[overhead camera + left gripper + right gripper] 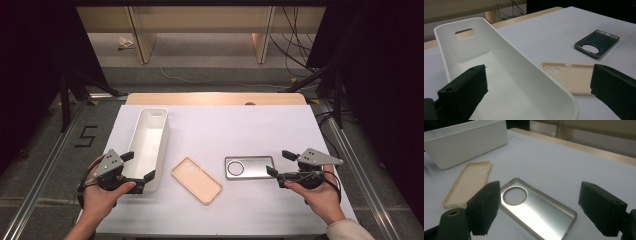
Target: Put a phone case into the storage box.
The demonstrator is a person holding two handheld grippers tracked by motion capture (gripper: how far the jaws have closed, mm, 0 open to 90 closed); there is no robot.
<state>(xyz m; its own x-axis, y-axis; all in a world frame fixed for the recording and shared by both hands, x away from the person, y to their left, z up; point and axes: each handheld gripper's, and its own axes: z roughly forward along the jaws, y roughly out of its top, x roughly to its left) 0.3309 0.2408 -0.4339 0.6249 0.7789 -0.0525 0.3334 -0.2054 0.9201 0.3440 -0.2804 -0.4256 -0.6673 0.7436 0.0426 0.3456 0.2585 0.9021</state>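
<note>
White sheeting covers the table (215, 125), and on it a beige phone case (196, 180) is laid open side up, between a long white bin (149, 145) and a grey phone case (249, 167) with a round camera hole. The left gripper (136, 169) is held at the near end of the bin, its jaws spread wide with one over the bin's inside and one outside the wall, nothing gripped. The right gripper (280, 164) is held just beside the grey case's right end, jaws wide apart and empty.
</note>
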